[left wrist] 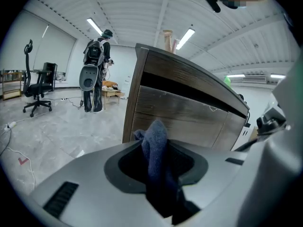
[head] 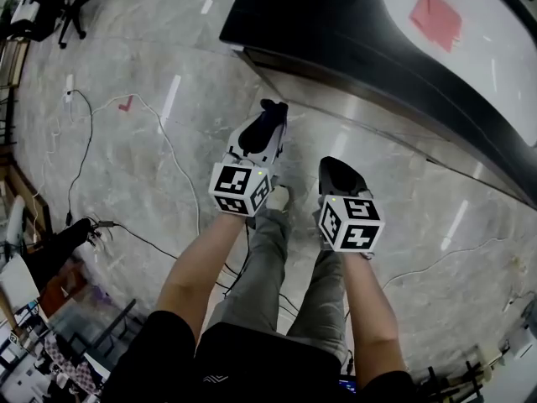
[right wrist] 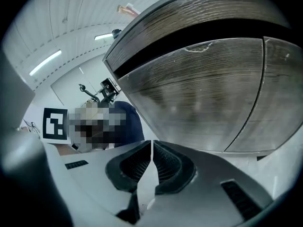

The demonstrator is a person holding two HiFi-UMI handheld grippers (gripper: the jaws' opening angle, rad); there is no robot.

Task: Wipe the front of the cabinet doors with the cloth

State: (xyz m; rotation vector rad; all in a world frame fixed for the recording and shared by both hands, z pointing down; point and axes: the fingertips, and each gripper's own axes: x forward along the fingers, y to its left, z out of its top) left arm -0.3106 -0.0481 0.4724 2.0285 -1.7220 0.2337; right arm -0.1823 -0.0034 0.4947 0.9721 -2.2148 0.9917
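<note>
My left gripper [head: 258,133] is shut on a dark blue cloth [head: 273,106], which sticks up from between its jaws in the left gripper view, cloth [left wrist: 155,136] and gripper [left wrist: 156,151]. Ahead stands the curved cabinet [left wrist: 189,119] with grey-brown wooden doors and a dark band under its top. The cloth is short of the doors and not touching them. My right gripper [head: 330,166] is beside the left one, jaws shut with nothing between them [right wrist: 152,160]. It faces the cabinet doors [right wrist: 213,98] from close by. From above, the cabinet front [head: 369,112] lies just beyond both grippers.
A red sheet [head: 436,15] lies on the counter top. Cables [head: 168,141] trail over the marble floor at left, near a red mark [head: 126,103]. An office chair [left wrist: 38,91] and a standing figure [left wrist: 94,74] are far off to the left. The person's legs [head: 277,267] are below the grippers.
</note>
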